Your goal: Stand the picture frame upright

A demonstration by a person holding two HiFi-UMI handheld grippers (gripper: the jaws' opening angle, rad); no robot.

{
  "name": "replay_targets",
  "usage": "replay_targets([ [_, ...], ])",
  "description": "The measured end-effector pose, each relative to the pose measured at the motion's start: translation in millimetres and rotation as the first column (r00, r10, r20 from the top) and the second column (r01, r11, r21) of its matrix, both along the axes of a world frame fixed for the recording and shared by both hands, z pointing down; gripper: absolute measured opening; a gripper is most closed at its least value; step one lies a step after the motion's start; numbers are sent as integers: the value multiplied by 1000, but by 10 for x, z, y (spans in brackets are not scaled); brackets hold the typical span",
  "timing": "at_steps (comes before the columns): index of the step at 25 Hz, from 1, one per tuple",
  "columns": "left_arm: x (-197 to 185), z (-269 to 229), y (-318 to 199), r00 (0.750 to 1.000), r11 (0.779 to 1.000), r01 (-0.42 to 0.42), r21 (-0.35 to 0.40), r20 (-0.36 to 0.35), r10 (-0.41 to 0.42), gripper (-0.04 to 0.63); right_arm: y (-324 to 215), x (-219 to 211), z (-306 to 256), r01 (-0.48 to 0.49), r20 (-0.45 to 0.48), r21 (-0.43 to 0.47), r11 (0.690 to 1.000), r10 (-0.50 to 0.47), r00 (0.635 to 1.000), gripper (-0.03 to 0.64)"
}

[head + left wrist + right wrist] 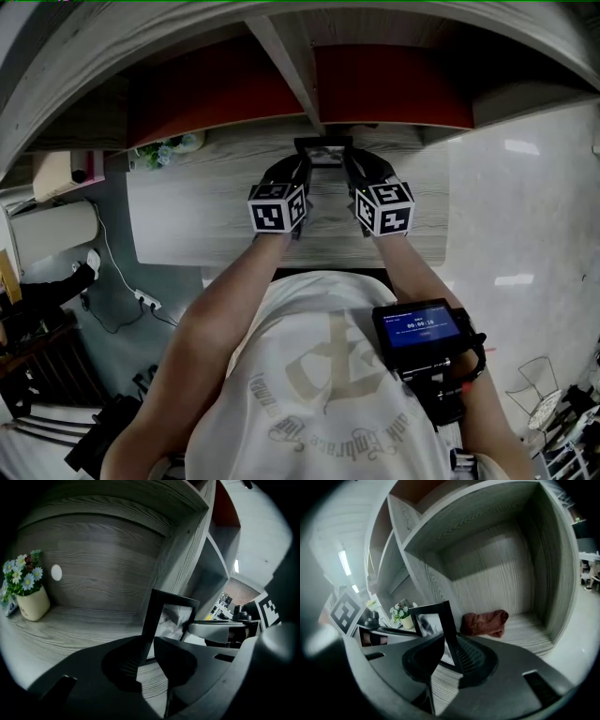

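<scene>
L gripper [149, 641] fingers clamped on left side bar of black picture frame [171, 616]; R gripper [444, 644] fingers clamped on its right side bar. Frame held btwn both, about upright, over grey wood-grain bench [206, 216], just in front of shelf divider [291, 66]. Flower pot [32, 603] in left cubby, brown cloth [485, 623] in right cubby.

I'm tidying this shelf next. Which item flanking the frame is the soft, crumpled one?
The brown cloth, slumped on the shelf to the picture frame's right. The other, the flower pot on its left, stands upright.
</scene>
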State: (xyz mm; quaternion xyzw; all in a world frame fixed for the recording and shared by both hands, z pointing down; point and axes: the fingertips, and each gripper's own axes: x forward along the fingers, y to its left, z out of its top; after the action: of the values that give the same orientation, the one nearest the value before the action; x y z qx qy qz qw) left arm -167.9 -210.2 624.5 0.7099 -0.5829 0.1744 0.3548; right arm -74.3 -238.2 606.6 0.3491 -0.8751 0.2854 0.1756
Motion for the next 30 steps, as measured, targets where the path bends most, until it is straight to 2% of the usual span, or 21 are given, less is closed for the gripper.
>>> replay_targets([
  [17, 5, -44, -49, 1000, 1000, -12, -7, 23, 12, 75, -28, 2, -56, 6, -7, 4, 1000, -6, 1000, 86],
  [24, 21, -10, -83, 1000, 1000, -22, -18, 11, 22, 82, -39, 27, -20, 4, -2, -18, 1000, -4, 1000, 104],
  [27, -20, 0, -115, 1000, 1000, -11, -20, 7, 11, 114, -63, 37, -17, 4, -1, -12, 1000, -4, 1000, 118],
  [30, -42, 12, -120, 1000, 1000, -8, -18, 8, 8, 120, -66, 51, -5, 3, 2, -8, 1000, -3, 1000, 118],
])
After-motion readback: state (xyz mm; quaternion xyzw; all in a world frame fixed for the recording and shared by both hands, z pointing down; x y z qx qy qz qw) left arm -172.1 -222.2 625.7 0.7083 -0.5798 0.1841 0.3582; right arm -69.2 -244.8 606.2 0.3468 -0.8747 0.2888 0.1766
